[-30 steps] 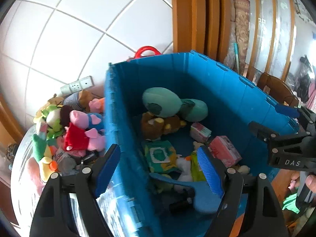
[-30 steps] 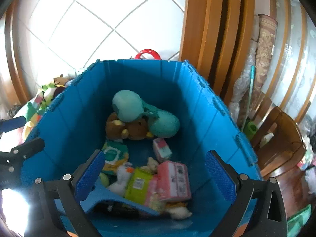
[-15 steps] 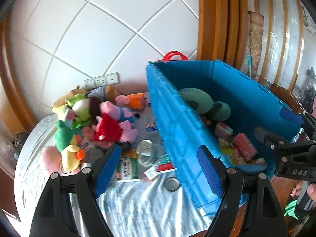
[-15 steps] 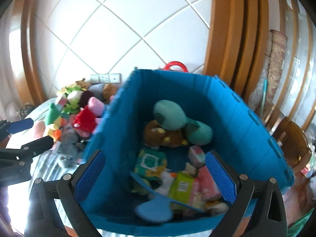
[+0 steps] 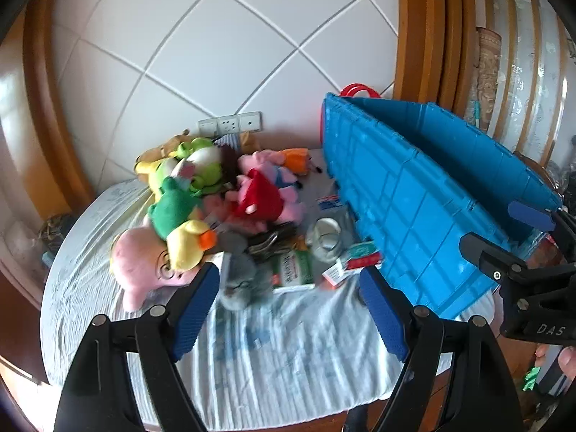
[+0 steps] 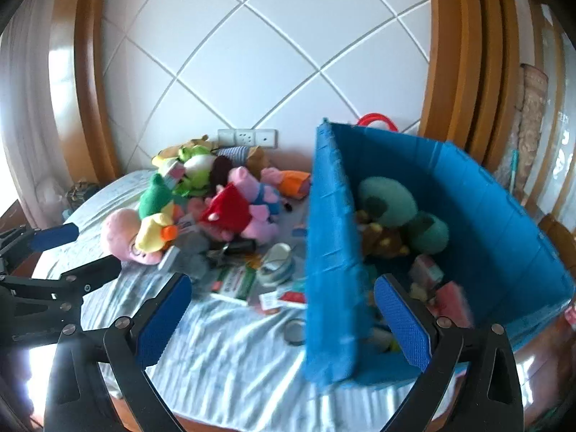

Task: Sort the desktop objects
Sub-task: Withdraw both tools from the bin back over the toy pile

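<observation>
A heap of plush toys [image 5: 201, 198] [image 6: 201, 201] lies at the back left of the cloth-covered table [image 5: 280, 352]. In front of it lie a grey plush [image 5: 244, 280], a green box [image 5: 291, 266], a glass jar [image 5: 325, 239] and small packets [image 5: 354, 255]. A big blue crate [image 5: 406, 194] [image 6: 496, 216] on the right holds plush toys and boxes. My left gripper [image 5: 289, 311] hangs open and empty above the table's front, near the grey plush. My right gripper [image 6: 284, 318] is open and empty over the crate's near left wall.
A tape ring [image 6: 295, 330] lies on the cloth by the crate's foot. A wall socket strip [image 5: 230, 124] and tiled wall stand behind the toys. A red handle [image 5: 358, 90] shows behind the crate. Wooden frames and a chair are on the right.
Both grippers have swung left from over the crate's inside toward the toy pile; the crate has slid to the right in both views. Jaws stayed open.
</observation>
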{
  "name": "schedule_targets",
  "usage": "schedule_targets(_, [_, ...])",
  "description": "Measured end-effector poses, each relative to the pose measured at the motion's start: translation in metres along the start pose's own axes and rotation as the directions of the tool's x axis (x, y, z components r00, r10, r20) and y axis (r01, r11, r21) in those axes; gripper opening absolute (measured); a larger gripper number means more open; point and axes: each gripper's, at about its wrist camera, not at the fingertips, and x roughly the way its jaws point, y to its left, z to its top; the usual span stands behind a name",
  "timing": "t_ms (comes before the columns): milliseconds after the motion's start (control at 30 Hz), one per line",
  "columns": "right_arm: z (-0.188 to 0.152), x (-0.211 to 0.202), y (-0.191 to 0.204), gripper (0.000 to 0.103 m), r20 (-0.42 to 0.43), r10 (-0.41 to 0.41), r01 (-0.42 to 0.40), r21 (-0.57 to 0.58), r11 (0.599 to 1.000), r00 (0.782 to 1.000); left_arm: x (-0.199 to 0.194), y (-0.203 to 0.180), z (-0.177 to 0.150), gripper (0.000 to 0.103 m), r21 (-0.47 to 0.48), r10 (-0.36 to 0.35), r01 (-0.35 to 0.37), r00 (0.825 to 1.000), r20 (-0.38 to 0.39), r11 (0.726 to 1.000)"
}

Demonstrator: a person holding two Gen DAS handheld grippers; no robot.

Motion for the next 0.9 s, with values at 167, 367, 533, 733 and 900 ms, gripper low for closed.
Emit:
schedule_targets(167, [-0.013,0.005,0.030,0.103,-0.025,0.003,-0.003,-0.001,1.000,1.000,-0.003,0.029,-0.021,0.080,-0.020,0.019,-0.020,0.999,-0.027,1.000])
schedule_targets(367, [-0.020,0.017,0.055,0.103,-0.052,0.026,-0.027,-0.002,1.000,0.998,0.003,0.061,-0.038,0.080,-0.066,0.051,-0.055,0.996,-0.072,0.996])
schedule_targets(533, [-0.020,0.037,0.071,0.103,-0.082,0.060,-0.063,-0.026,0.998,0.995,0.009,0.084,-0.044,0.080,-0.116,0.094,-0.105,0.991,-0.096,0.988])
schedule_targets(733, [-0.016,0.066,0.087,0.103,-0.116,0.111,-0.116,-0.039,0.992,0.987,0.018,0.104,-0.042,0.080,-0.148,0.146,-0.164,0.982,-0.123,0.975])
schedule_targets(900, [-0.008,0.087,0.095,0.103,-0.147,0.141,-0.151,-0.065,0.986,0.979,0.028,0.117,-0.034,0.080,-0.183,0.165,-0.188,0.977,-0.135,0.965])
